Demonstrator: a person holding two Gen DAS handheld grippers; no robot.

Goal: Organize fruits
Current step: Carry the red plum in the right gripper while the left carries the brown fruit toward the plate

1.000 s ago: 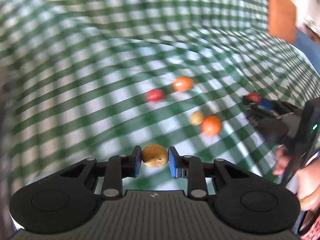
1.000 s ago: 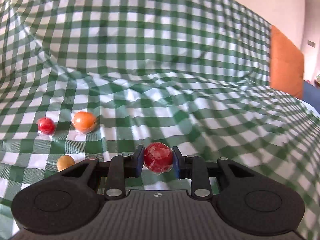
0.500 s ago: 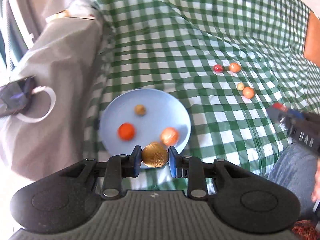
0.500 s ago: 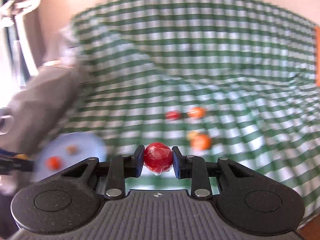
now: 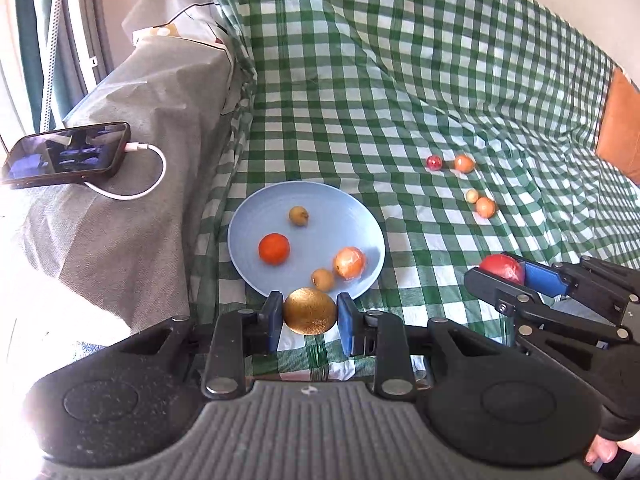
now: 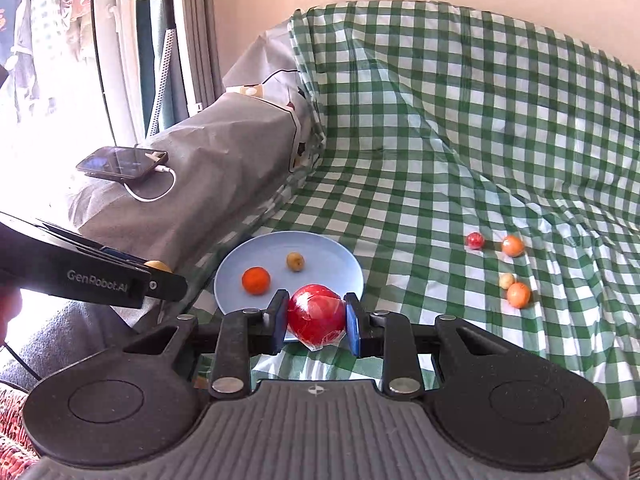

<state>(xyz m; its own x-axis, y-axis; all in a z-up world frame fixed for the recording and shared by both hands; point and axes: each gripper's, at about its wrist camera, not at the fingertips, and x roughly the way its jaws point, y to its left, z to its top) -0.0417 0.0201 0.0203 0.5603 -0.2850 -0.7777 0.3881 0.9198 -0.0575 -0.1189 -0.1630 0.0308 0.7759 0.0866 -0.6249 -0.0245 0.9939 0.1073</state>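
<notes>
- Our left gripper (image 5: 310, 317) is clamped on a golden-brown fruit (image 5: 310, 311), held just above the near rim of the blue plate (image 5: 248, 224).
- Our right gripper (image 6: 317, 322) is clamped on a wrapped red fruit (image 6: 316, 315) beside it.

A plate (image 5: 240, 240) lies on the cloth (image 5: 400, 80) with four fruits (image 5: 274, 248) in it. At its two o'clock, well apart, four more fruits (image 5: 485, 207) lie on the cloth. At its ten o'clock a phone (image 5: 66, 154) rests on the covered armrest (image 5: 160, 92).
</notes>
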